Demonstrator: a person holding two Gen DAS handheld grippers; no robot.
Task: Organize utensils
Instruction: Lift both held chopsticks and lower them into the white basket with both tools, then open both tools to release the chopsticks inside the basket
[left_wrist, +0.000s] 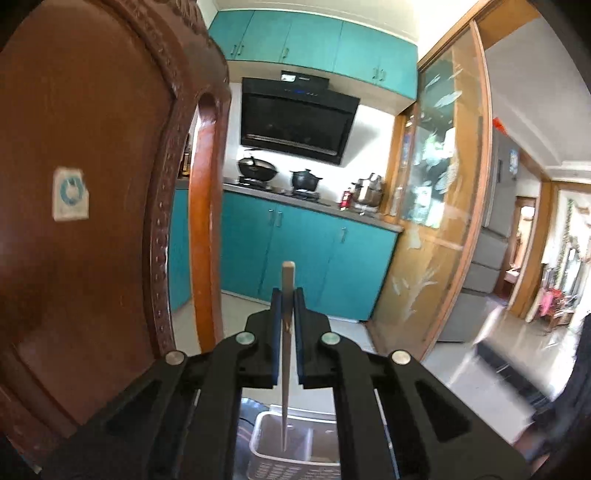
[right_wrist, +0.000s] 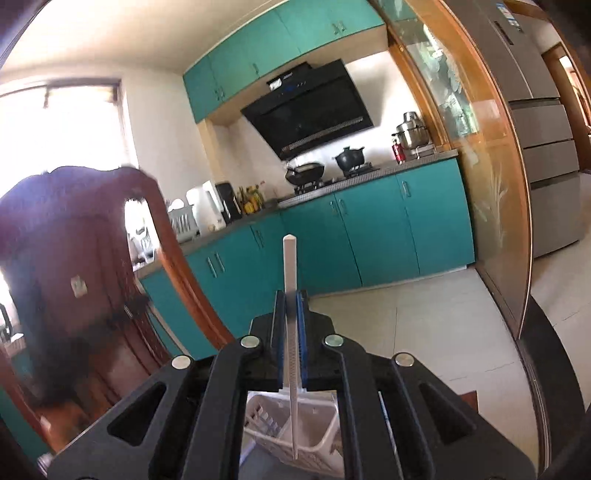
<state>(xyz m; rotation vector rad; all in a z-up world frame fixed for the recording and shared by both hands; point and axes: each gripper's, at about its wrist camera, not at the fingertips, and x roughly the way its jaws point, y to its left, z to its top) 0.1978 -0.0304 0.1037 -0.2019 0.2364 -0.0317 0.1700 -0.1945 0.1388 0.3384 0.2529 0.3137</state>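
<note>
both grippers (left_wrist: 287, 295) (right_wrist: 291, 297) are clamping chopsticks (left_wrist: 286, 314) (right_wrist: 291, 295) above the basket (left_wrist: 258, 439) (right_wrist: 317, 439), risking tips catching its rim.

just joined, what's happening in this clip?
A person is sorting utensils with two handheld grippers. The left gripper is shut on a steel chopstick, its lower end hanging over a white basket. The right gripper is shut on a white chopstick, also pointing down toward the basket. Neither is released yet.
</note>
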